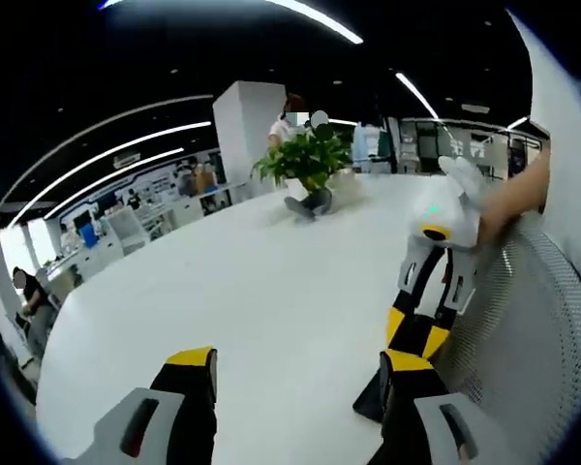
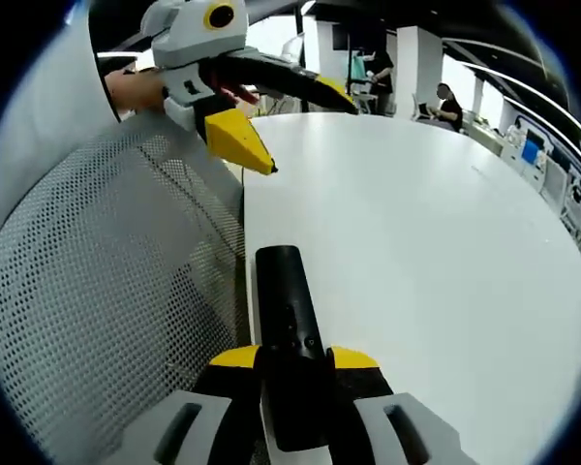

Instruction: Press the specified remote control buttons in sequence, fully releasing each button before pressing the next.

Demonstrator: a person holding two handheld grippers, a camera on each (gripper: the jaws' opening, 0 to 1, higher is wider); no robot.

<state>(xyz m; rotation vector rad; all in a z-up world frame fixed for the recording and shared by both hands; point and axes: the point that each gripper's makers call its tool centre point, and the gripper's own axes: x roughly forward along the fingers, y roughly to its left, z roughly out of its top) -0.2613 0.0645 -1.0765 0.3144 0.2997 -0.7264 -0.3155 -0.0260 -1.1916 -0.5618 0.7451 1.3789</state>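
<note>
A slim black remote control (image 2: 284,310) lies lengthwise between my right gripper's (image 2: 293,360) yellow-tipped jaws, which are shut on its near half; its far end points across the white table (image 2: 416,242). In the right gripper view my left gripper (image 2: 310,136) hangs open at the upper left, above and beyond the remote, not touching it. In the left gripper view my left gripper (image 1: 295,363) stands open over the table with nothing between its jaws. The right gripper (image 1: 413,334) comes in from the right there, with a dark end of the remote (image 1: 371,397) below its tips.
A mesh chair back (image 2: 87,291) stands against the table's edge beside the remote, also visible as the chair back (image 1: 533,339). A potted plant (image 1: 307,160) sits far across the table. People sit at desks in the background. A hand (image 2: 136,89) holds the left gripper.
</note>
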